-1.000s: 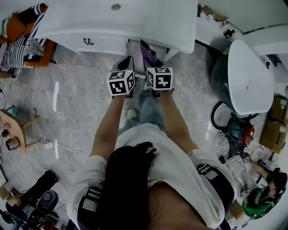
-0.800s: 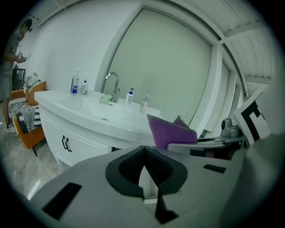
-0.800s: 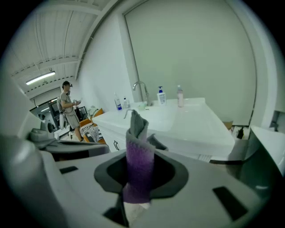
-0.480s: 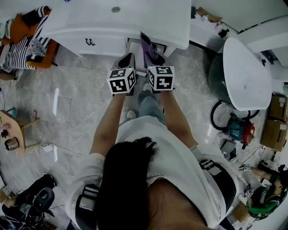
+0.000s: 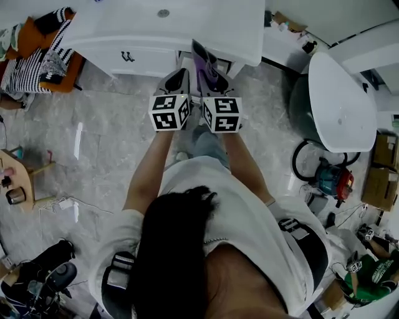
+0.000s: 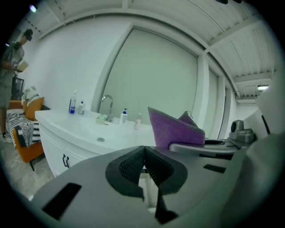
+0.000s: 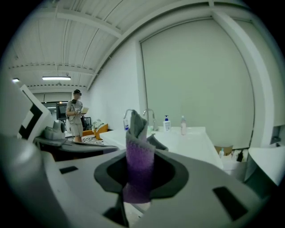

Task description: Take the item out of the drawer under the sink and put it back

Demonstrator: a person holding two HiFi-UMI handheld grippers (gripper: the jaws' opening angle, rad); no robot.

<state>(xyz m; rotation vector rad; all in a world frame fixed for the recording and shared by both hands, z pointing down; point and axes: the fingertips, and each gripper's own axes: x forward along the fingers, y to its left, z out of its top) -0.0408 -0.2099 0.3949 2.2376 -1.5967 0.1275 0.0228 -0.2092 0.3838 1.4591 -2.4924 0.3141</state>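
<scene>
A folded purple towel (image 5: 206,65) stands up between the jaws of my right gripper (image 5: 211,80), which is shut on it; in the right gripper view the purple towel (image 7: 139,156) fills the gap between the pads. My left gripper (image 5: 177,81) is beside it, shut with nothing held, its pads (image 6: 133,165) touching. From the left gripper view the towel (image 6: 171,128) shows to the right. Both grippers hover in front of the white sink cabinet (image 5: 143,59). The drawer opening (image 5: 187,59) lies under the counter edge, mostly hidden by the grippers.
The white sink counter (image 5: 206,25) with its drain (image 5: 163,12) spans the top. A closed drawer with a dark handle (image 5: 128,57) is at left. A white tub-like form (image 5: 340,106) stands at right, an orange chair with striped cloth (image 5: 34,53) at left. Bottles and a faucet (image 6: 107,107) sit on the counter.
Both grippers have shifted slightly toward the cabinet with the towel still held upright in the right one; the view has drifted a little.
</scene>
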